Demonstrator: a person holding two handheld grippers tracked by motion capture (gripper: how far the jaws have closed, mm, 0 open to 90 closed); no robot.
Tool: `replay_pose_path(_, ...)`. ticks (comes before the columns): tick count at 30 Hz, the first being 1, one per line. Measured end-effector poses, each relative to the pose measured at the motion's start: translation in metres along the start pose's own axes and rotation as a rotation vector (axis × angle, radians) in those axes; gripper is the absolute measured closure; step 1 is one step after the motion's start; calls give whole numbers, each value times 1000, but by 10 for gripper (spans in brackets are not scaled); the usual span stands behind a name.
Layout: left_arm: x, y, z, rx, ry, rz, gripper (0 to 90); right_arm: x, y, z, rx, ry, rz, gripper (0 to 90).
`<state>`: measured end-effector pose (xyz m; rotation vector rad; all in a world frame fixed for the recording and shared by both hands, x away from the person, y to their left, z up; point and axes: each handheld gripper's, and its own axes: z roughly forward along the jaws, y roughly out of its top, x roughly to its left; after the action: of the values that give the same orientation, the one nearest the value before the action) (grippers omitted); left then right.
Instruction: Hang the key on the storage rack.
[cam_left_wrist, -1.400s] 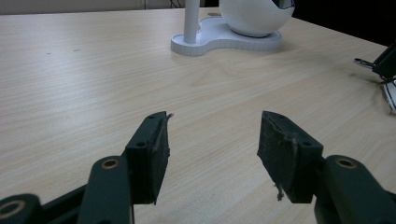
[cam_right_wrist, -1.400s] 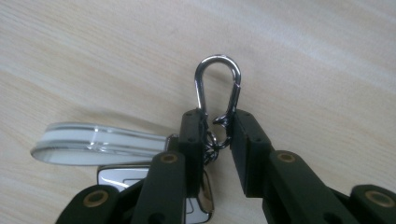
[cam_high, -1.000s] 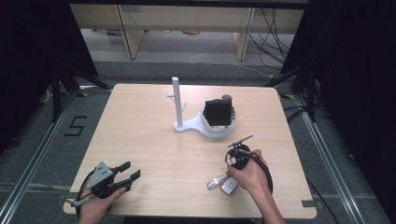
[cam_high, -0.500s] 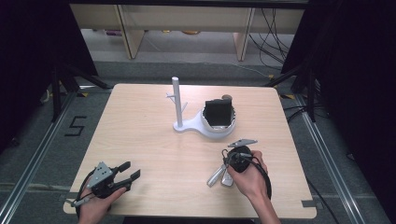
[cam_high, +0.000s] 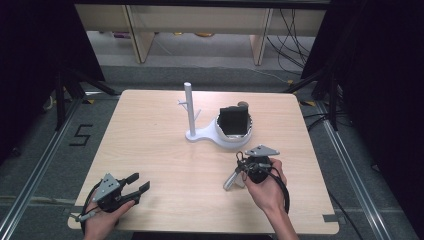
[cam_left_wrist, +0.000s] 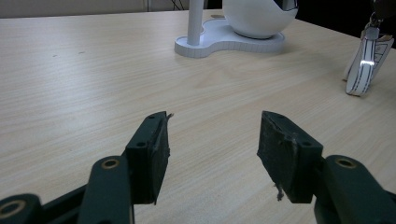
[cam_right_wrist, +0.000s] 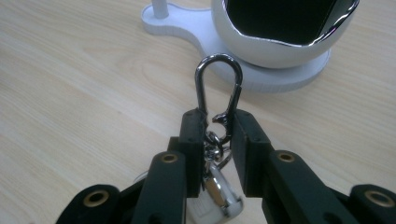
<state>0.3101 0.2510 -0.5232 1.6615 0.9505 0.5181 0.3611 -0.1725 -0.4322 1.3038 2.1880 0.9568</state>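
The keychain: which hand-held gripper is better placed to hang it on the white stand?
Right. The right hand-held gripper is shut on the keychain, its clip pointing at the stand close ahead. The left hand-held gripper is open, holds nothing and sits at the near-left corner, farther away.

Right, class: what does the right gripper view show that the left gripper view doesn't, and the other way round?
Right gripper view: the right gripper pinching a metal clip, and the dark inside of the bowl. Left gripper view: the left gripper, jaws open with nothing between, and the tag from the side. Shared: the white stand and the table.
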Motion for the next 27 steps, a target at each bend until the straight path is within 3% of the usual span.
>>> replay_pose_path(3, 0, 0, 0, 0, 2, 1, 427, 1, 1, 0, -25, 14, 13, 758)
replay_pose_path(5, 0, 0, 0, -1, 3, 2, 427, -1, 1, 1, -58, 11, -18, 758)
replay_pose_path(6, 0, 0, 0, -2, 4, 2, 427, 1, 2, 0, -51, 1, 5, 759)
replay_pose_path(11, 0, 0, 0, -2, 6, 2, 428, 1, 4, -2, -101, -13, -5, 759)
replay_pose_path(12, 0, 0, 0, -3, 7, 2, 428, 4, 5, -2, -107, -8, 30, 759)
replay_pose_path(13, 0, 0, 0, -3, 7, 2, 428, 2, 6, -2, -122, -11, 4, 759)
replay_pose_path(15, 0, 0, 0, -1, 10, 3, 428, 2, 8, -3, -132, -11, -3, 759)
replay_pose_path(16, 0, 1, -1, 8, 17, 4, 428, 5, 8, -4, -131, -6, 15, 759)
replay_pose_path(21, 1, 1, -2, 3, 23, 3, 428, 8, 14, -6, -168, -5, 14, 759)
replay_pose_path(24, 1, 1, -2, 2, 24, 4, 428, 9, 17, -7, -193, -10, -10, 759)
replay_pose_path(25, 1, 1, -2, 3, 24, 5, 428, 12, 18, -8, -182, 4, 12, 759)
replay_pose_path(27, 0, 1, -2, 3, 24, 4, 428, 11, 19, -8, -209, -3, -20, 759)
